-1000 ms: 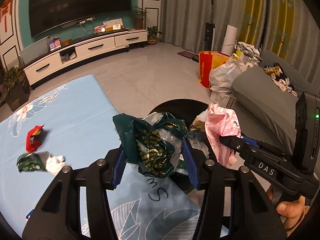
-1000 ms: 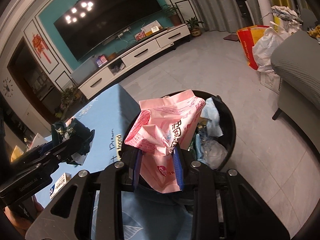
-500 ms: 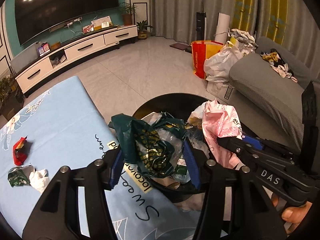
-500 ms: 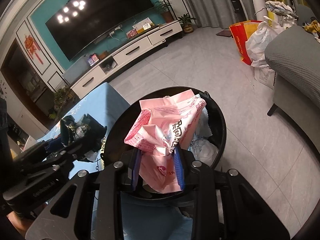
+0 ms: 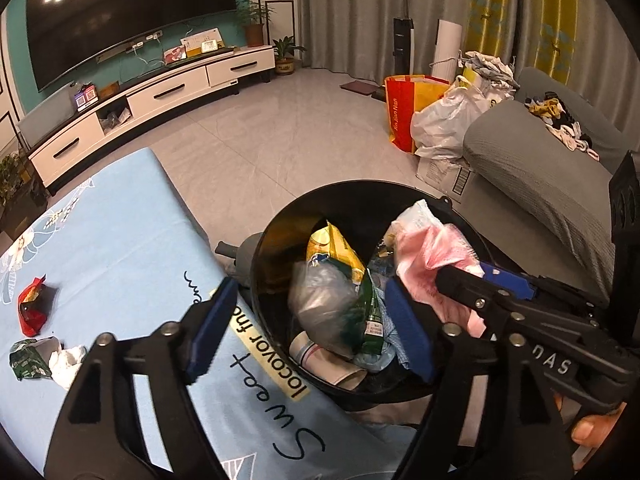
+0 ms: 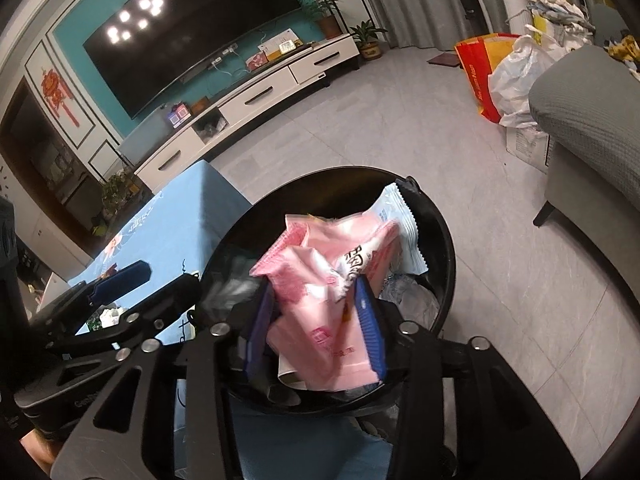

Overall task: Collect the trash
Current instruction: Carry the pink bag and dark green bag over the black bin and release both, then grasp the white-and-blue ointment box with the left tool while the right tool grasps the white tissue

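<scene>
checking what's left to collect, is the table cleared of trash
No, a red wrapper and a green wrapper lie on the blue table.

I see the blue-clothed bench point(image 5: 120, 232); on it lie a red wrapper point(image 5: 32, 310), a green wrapper point(image 5: 26, 364) and crumpled tissue point(image 5: 68, 362).

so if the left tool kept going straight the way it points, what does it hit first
Most likely the loose wrappers piled in the black bin: the left tool, its jaws just opened, aims down into it, with the green wrapper between the fingers. Depth is hard to judge.
</scene>
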`<act>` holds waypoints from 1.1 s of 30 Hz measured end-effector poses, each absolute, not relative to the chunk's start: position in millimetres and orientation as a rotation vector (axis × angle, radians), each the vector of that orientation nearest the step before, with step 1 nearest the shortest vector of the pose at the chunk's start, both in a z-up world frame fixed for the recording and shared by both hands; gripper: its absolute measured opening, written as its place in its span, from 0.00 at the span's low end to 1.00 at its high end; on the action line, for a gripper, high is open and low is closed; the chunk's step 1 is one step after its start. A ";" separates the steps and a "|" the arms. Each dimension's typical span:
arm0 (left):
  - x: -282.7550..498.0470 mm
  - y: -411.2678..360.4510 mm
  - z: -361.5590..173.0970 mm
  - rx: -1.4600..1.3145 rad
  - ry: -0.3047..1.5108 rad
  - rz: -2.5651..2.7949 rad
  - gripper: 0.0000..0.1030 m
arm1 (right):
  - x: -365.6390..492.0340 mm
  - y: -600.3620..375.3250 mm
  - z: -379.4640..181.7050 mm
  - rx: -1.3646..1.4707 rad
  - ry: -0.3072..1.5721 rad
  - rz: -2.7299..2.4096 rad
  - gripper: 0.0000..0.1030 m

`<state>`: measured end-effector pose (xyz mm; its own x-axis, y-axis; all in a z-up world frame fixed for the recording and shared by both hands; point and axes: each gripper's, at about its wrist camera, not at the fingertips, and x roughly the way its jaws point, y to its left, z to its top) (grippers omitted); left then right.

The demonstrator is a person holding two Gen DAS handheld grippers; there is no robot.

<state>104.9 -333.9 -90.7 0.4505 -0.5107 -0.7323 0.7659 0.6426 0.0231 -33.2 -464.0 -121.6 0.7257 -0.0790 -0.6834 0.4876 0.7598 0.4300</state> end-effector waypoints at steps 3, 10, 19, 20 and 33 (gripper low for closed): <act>107.5 -328.9 -89.7 0.357 0.753 -0.803 0.83 | -35.7 -466.5 -120.3 0.647 0.685 -0.340 0.55; 106.7 -302.5 -80.8 0.316 0.747 -0.782 0.93 | -43.1 -467.0 -113.9 0.660 0.675 -0.344 0.57; 91.3 -221.1 -84.8 0.245 0.826 -0.713 0.97 | -48.1 -441.1 -108.1 0.639 0.723 -0.286 0.64; 88.8 -209.9 -87.2 0.237 0.837 -0.696 0.97 | -47.7 -436.1 -107.0 0.636 0.731 -0.275 0.65; 68.3 -34.3 -89.2 0.104 0.891 -0.437 0.97 | -34.3 -319.1 -84.9 0.425 0.858 -0.047 0.65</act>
<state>68.3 -34.3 -89.2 0.5472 -0.3255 -0.7711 0.4110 0.9070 -0.0912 -34.3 -319.1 -84.9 0.6581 0.1289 -0.7418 0.2088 0.9153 0.3443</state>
